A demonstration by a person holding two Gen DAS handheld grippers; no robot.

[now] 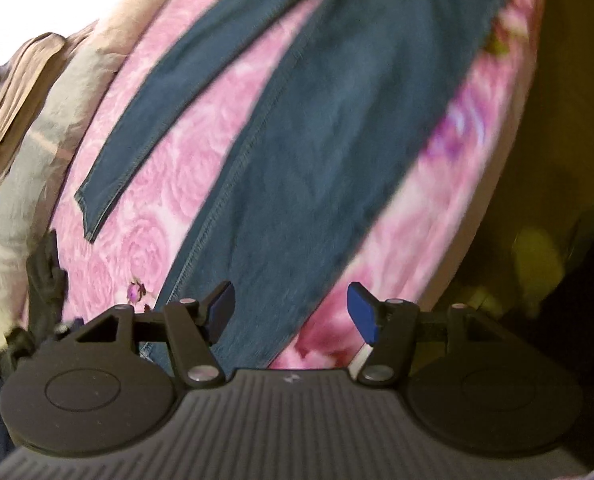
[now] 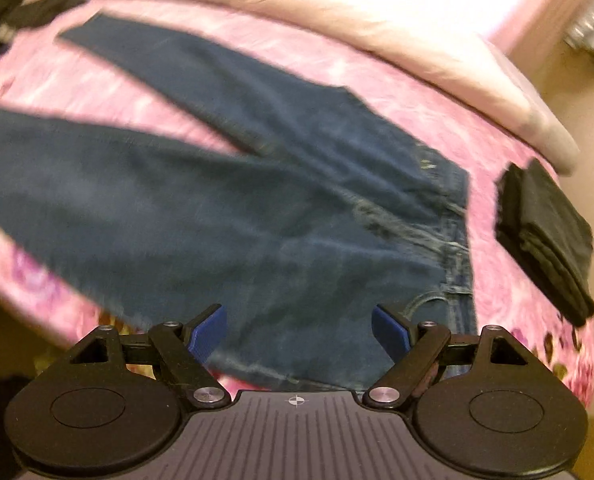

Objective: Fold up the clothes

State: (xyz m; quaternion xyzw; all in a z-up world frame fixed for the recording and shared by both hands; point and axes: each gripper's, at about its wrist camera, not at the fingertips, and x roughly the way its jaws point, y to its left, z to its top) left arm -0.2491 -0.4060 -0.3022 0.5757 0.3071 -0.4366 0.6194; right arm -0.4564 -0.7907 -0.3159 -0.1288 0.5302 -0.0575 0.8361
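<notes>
1. Pink rose-patterned bedding (image 2: pixel 497 128) gives a broad flat surface; the jeans (image 2: pixel 257 200) lie spread across it, legs apart, ready for folding.
2. Beyond the jeans' waistband sits a folded dark garment (image 2: pixel 545 236), likely finished.
3. The left gripper (image 1: pixel 291 312) is spread over a jeans leg, pinching nothing.
4. The right gripper (image 2: pixel 299 336) is spread near the waistband, empty.

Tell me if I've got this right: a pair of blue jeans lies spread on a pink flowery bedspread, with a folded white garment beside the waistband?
Nearly. The folded garment beside the waistband is black, not white, as the right wrist view shows. The blue jeans do lie spread on the pink flowery bedspread.
</notes>
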